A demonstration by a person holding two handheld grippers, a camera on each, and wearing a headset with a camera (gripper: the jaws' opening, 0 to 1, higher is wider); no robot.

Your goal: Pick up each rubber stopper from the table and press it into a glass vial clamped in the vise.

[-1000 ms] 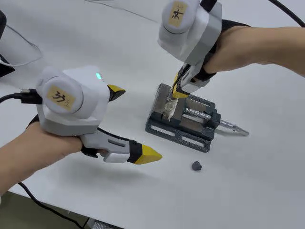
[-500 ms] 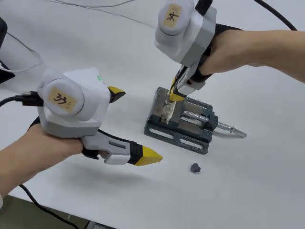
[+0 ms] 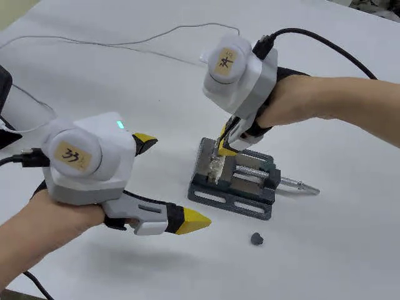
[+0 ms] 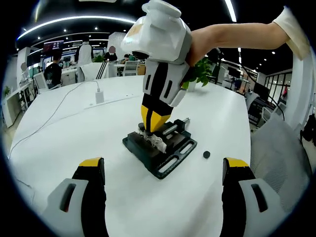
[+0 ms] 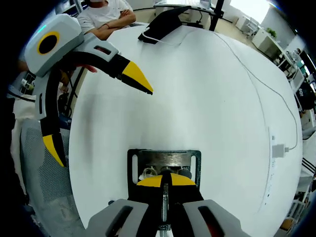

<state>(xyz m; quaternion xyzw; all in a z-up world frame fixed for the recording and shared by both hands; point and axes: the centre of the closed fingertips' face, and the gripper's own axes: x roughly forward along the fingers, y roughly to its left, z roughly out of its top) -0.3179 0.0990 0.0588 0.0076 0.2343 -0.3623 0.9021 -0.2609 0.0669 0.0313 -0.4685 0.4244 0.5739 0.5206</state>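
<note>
A dark metal vise (image 3: 245,195) stands on the white table and clamps small glass vials (image 3: 217,167) at its near-left end. My right gripper (image 3: 224,149) points down with its yellow tips shut together right over those vials; anything between the tips is hidden. From its own view the shut tips (image 5: 165,181) cover the middle of the vise (image 5: 163,159), with a vial (image 5: 148,173) at each side. A loose dark rubber stopper (image 3: 256,238) lies in front of the vise. My left gripper (image 3: 170,181) hovers wide open and empty, left of the vise (image 4: 165,153) and the stopper (image 4: 206,154).
A thin white cable (image 3: 125,44) runs across the far table to a charger plug (image 4: 99,95). A black device (image 5: 168,22) lies at the far edge. The vise's screw handle (image 3: 300,185) sticks out to the right. People sit beyond the table.
The head view has shifted, so everything sits lower in the picture. The right gripper stays shut over the vials and the left gripper stays open at the left.
</note>
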